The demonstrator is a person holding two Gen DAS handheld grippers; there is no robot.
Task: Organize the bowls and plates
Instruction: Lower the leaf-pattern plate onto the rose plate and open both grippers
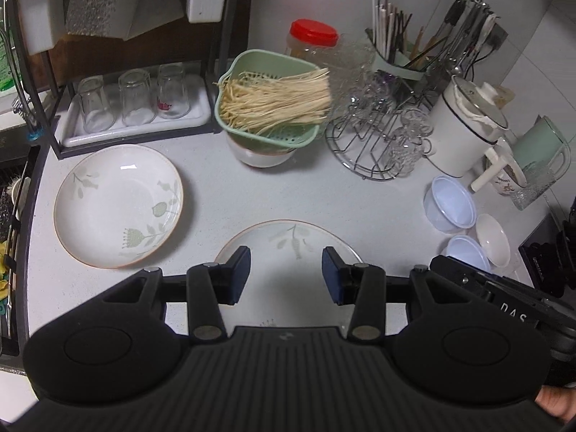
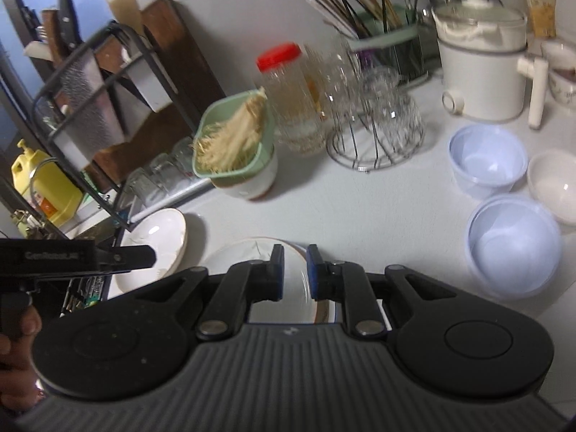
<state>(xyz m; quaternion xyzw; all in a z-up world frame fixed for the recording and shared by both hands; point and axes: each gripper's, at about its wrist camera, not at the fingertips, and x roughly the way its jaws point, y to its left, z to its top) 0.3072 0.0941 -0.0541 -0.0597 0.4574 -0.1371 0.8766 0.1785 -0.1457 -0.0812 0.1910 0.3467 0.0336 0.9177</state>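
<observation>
Glass tray: at far left we see three upturned drinking glasses (image 1: 135,97) on a white tray (image 1: 72,136) under the black wire rack (image 1: 46,72).
Left plate: a deep floral plate (image 1: 118,205) lies flat on the white bench (image 1: 288,194), just in front of that tray.
Left gripper: our left gripper (image 1: 286,275) hovers with its jaws wide apart and nothing between them; below it lies a second floral plate (image 1: 284,241), only partly visible.
Right gripper: our right gripper (image 2: 295,270) has its jaws close together with a narrow gap; the rim of that near plate (image 2: 244,252) lies in the gap, but blur stops us telling whether the pads grip it.
Colander: behind the plates, a green colander (image 1: 268,133) of pale noodles (image 1: 277,99) sits on a white bowl (image 1: 262,156).
Jar: a red-lidded clear jar (image 1: 313,41) stands behind the colander.
Glass rack: right of the colander, a round wire stand (image 1: 367,144) carries clear glass cups.
Utensils: behind the stand we see a holder of chopsticks (image 1: 392,39).
Pot: a white lidded pot (image 1: 464,129) stands right of the stand.
Bowls: at right, two translucent bluish bowls (image 2: 486,158) and (image 2: 514,244) sit near a small white bowl (image 2: 554,183), all upright on the bench.
</observation>
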